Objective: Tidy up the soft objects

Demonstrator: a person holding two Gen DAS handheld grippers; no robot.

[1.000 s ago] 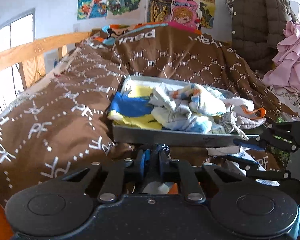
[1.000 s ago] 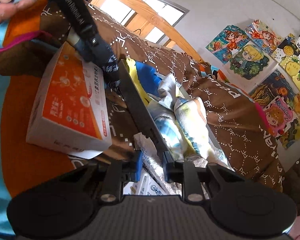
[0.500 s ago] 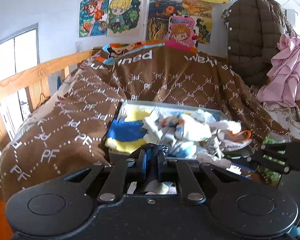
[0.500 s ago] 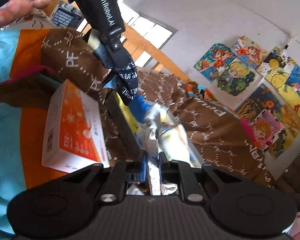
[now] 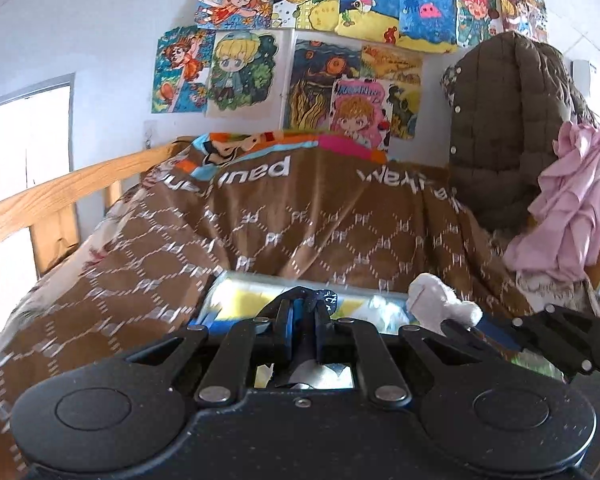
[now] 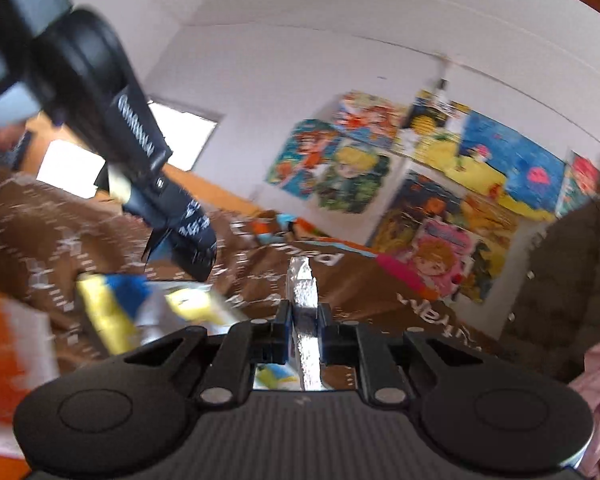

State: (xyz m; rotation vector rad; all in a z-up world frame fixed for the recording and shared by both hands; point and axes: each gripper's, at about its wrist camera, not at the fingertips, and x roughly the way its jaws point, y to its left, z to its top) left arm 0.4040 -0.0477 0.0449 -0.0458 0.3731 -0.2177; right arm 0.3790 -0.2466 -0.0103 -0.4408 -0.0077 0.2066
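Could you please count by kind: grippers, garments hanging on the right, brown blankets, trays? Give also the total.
Grippers: 2 (left gripper on dark cloth, right gripper on silvery cloth)
Hanging garments: 2 (brown quilted jacket, pink garment)
Brown blanket: 1
Tray: 1
Total: 6

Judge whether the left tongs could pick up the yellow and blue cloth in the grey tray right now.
Probably not yet. The left tongs are shut on a dark printed fabric piece, so they have no free grip. The yellow and blue cloth lies just ahead with nothing visibly blocking the way.
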